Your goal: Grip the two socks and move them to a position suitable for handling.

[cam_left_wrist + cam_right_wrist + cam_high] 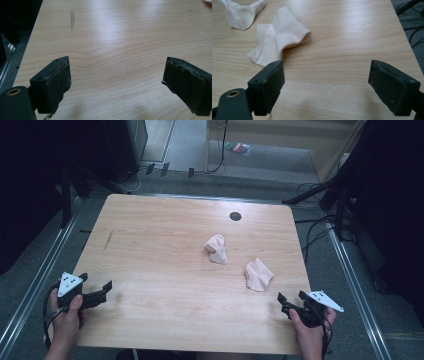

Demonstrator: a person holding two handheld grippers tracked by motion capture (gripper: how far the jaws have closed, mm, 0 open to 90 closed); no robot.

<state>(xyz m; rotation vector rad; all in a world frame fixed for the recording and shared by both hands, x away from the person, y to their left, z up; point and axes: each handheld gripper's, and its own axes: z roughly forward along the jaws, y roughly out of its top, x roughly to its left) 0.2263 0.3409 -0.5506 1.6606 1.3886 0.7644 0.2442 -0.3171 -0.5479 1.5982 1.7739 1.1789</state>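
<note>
Two small pale pink socks lie crumpled on the wooden table (pixel 165 245). One sock (pixel 216 248) is near the middle, the other sock (pixel 258 274) sits to its right, closer to me. My right gripper (pixel 291 298) is held at the table's front right corner, open and empty, a short way from the nearer sock (pixel 280 37); the farther sock (pixel 242 13) shows beyond it. My left gripper (pixel 97 286) is at the front left edge, open with nothing between its jaws, over bare wood (pixel 115 50).
A dark round hole (pixel 235 216) sits near the table's far edge. A grey smudge (pixel 108 239) marks the wood at the left. Cables and stand legs (pixel 320 195) lie on the floor at the right, metal rails along both sides.
</note>
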